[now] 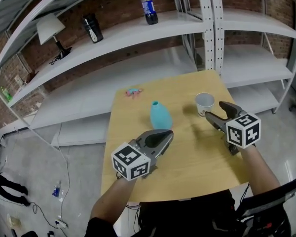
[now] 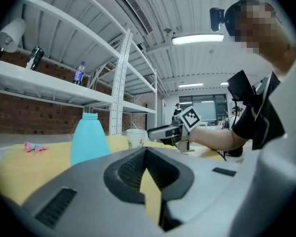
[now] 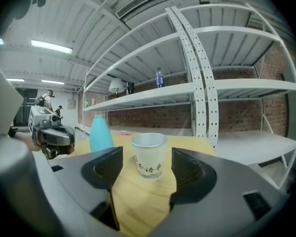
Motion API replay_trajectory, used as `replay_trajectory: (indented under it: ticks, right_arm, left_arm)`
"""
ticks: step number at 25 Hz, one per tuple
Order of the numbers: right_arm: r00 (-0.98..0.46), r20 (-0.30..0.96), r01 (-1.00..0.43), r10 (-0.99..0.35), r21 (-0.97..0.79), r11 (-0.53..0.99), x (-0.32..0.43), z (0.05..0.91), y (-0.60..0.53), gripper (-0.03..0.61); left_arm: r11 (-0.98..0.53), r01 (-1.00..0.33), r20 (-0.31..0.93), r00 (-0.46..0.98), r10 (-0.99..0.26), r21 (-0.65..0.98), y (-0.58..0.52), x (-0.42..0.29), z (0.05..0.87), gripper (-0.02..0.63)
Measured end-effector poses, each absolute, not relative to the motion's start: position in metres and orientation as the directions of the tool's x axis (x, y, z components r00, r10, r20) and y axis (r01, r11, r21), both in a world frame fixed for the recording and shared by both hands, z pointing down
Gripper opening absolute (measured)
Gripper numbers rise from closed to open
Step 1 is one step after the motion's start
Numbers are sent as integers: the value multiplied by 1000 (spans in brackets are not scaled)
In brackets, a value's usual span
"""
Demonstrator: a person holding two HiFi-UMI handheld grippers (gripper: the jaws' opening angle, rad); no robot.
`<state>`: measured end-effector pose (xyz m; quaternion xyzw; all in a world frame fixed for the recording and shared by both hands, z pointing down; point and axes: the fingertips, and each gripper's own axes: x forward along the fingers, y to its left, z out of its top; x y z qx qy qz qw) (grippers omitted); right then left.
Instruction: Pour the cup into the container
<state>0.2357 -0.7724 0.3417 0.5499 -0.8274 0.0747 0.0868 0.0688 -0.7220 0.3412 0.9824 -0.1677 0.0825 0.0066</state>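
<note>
A small white paper cup [image 1: 204,103] with dark lettering stands upright on the wooden table [image 1: 187,162] near its far right. My right gripper [image 1: 214,110] is open just short of it. In the right gripper view the cup [image 3: 149,154] shows in the gap ahead of the right gripper [image 3: 147,158], and neither pad touches it. A teal bottle-shaped container [image 1: 160,115] stands upright mid-table, left of the cup. My left gripper [image 1: 164,136] is shut and empty, just in front of the container [image 2: 90,137], low over the table.
A small pink object [image 1: 133,91] lies at the table's far left corner. White metal shelving [image 1: 138,31] behind the table holds a lamp, a dark flask and a blue-labelled bottle [image 1: 148,5]. Cables lie on the grey floor at the left.
</note>
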Motion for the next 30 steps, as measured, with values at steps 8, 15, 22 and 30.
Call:
replay_trajectory:
  ticks: [8,15,22,30]
  right_arm:
    - [-400,339,-906,-852,-7,423,225,368,-801,322]
    - [-403,326,-912,-855,-59,407,222,370,-817,324]
    - [-399,329,-913,-856,-54,405,223,369,-820,304]
    - [-425,325,-891,-845,16,454,205,363,-814,288]
  left_arm:
    - [-975,-222,179,960,-217,9,-723,75,358,-5]
    - [-983,-185,147,972,-184,-9,-720,76,353,-5]
    - [-984,-176,144,974,-176,-13,-717,76,353,-5]
    - [-992,-124,145,981,-125,-15,-707,72,354,-5]
